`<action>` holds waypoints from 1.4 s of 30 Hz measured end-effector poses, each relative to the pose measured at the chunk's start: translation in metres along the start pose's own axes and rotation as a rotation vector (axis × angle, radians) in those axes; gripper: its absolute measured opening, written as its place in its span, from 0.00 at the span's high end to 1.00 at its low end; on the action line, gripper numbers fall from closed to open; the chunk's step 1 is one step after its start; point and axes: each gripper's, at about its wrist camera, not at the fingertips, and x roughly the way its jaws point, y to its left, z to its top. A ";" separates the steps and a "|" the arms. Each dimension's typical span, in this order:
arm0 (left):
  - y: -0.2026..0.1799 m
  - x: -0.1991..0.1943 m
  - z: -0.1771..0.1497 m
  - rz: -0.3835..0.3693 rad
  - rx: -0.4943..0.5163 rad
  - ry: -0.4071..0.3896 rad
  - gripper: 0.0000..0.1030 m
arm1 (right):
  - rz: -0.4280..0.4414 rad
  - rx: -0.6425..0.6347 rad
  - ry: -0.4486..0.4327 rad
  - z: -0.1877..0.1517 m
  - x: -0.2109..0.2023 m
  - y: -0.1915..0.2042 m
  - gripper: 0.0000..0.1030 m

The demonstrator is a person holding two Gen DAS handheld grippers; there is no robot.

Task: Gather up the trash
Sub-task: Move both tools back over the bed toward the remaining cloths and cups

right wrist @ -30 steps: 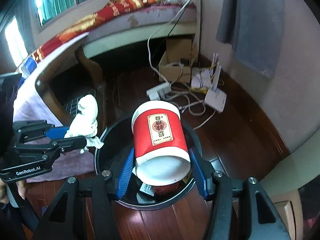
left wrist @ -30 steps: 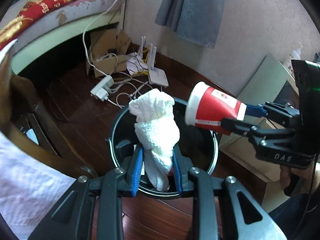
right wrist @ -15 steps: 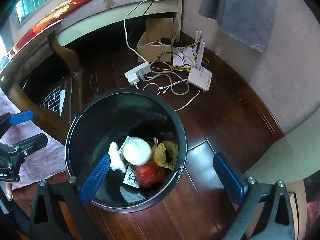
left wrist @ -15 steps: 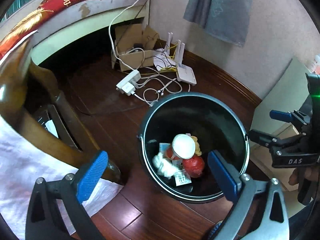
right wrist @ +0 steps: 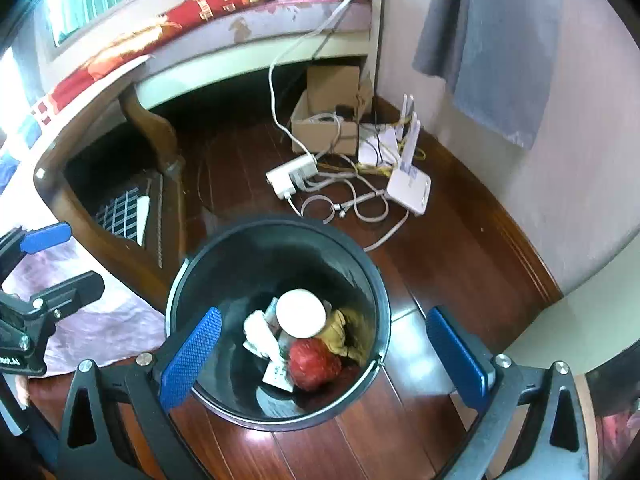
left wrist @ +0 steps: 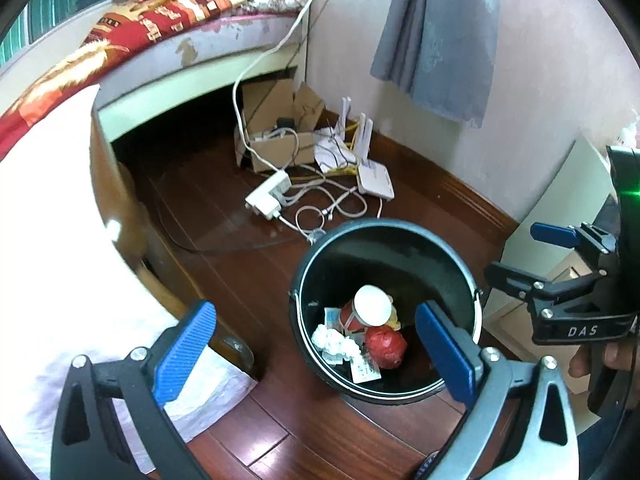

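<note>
Cup [left wrist: 370,306], tissue [left wrist: 335,342], perhaps wrappers in bin [left wrist: 384,229]; router [left wrist: 375,179] behind.

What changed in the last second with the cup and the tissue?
Both jaws have just opened: the left gripper let go the white tissue, the right gripper the red paper cup. Both now lie in the black bin. The bin stayed put.

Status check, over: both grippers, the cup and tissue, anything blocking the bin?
Left gripper and right gripper open, jaws just opened, empty. Red paper cup and white tissue lying in black bin. Nothing blocking.
</note>
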 end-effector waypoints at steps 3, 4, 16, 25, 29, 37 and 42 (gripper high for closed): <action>0.002 -0.016 0.004 0.011 -0.004 -0.036 0.02 | 0.007 -0.009 -0.030 0.005 -0.011 0.007 0.00; 0.004 -0.021 0.005 0.016 -0.006 -0.046 0.02 | 0.009 -0.014 -0.038 0.007 -0.015 0.010 0.00; 0.035 -0.069 0.010 0.079 -0.049 -0.142 0.02 | 0.047 -0.074 -0.134 0.028 -0.052 0.047 0.00; 0.061 -0.092 0.002 0.123 -0.088 -0.183 0.02 | 0.081 -0.131 -0.172 0.041 -0.064 0.083 0.00; 0.072 -0.099 -0.001 0.137 -0.105 -0.196 0.02 | 0.095 -0.159 -0.182 0.044 -0.065 0.099 0.00; 0.091 -0.116 -0.010 0.168 -0.143 -0.224 0.02 | 0.131 -0.189 -0.204 0.053 -0.068 0.120 0.00; 0.105 -0.127 -0.019 0.195 -0.170 -0.235 0.02 | 0.166 -0.220 -0.223 0.059 -0.068 0.142 0.00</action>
